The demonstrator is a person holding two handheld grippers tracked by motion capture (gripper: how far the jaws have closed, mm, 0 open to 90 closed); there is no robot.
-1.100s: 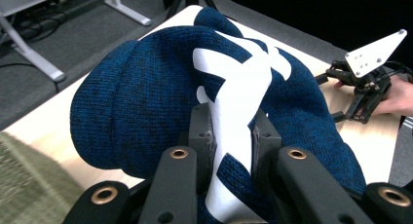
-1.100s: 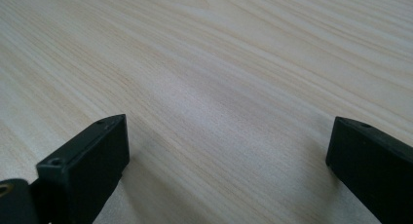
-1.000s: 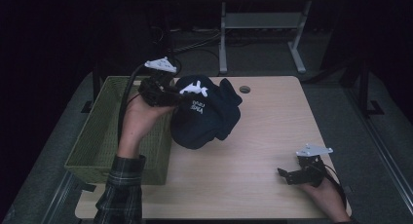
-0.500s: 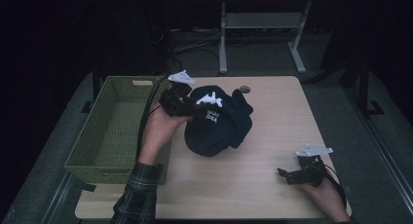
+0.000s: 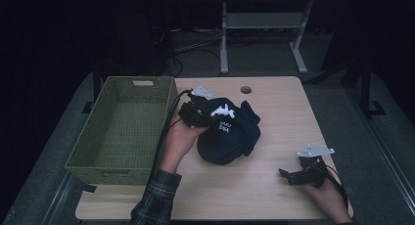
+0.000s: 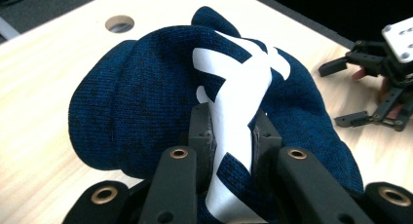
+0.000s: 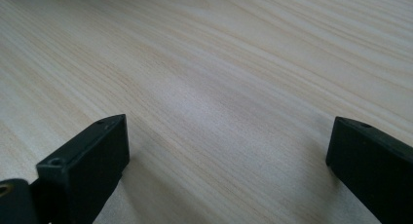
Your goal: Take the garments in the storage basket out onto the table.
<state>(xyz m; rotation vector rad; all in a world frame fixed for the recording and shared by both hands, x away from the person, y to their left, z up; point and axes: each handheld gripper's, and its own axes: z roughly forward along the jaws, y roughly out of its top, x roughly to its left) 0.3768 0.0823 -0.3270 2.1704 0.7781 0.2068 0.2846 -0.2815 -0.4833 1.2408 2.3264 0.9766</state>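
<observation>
Left gripper: centre of the high view, jaws clamped on a fold of the navy knit hat | hat: rested on the wooden table mid-frame, just right of the green woven basket | right gripper: lower right, jaws spread wide with nothing between, low over bare tabletop, well apart from the hat

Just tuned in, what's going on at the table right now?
A person works with tongs in each hand. The left tongs are clamped on a fold of the dark blue knit garment, which rests bunched on the wooden table just right of the green woven basket. The right tongs sit open near the table's right front corner, holding nothing.
</observation>
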